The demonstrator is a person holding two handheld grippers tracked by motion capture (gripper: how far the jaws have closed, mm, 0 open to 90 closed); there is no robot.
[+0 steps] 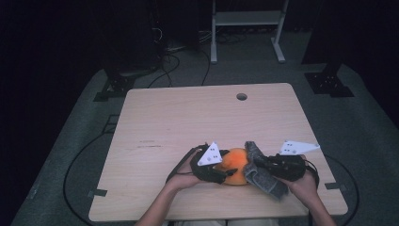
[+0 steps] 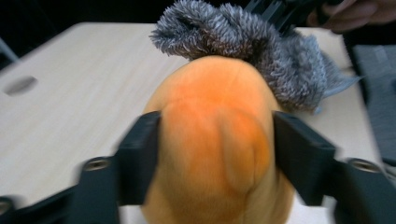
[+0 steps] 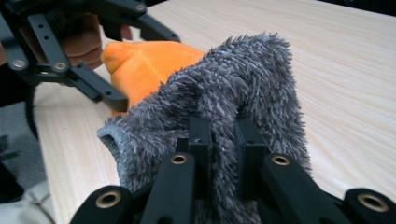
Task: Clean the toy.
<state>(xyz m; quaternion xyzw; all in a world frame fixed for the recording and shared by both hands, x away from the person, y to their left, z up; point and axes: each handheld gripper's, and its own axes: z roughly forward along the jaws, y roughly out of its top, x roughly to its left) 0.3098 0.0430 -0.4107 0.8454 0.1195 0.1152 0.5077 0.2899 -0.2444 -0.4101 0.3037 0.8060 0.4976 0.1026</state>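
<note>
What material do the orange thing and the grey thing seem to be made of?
The orange thing looks like a soft plush object: short, smooth velvety pile with a visible seam. The grey thing looks like fuzzy knitted fabric, probably a sock: long shaggy fibres, with a finer ribbed edge at its opening. Both seem textile; the exact fibres cannot be told.

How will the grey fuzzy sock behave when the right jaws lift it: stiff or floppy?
The grey fuzzy sock is probably floppy: pinched in the right gripper, it folds over the jaws and droops. It looks light, being thin knitted fabric. The fuzzy pile likely grips well, so slipping seems unlikely. One end drapes against the orange plush toy and may drag on it.
</note>
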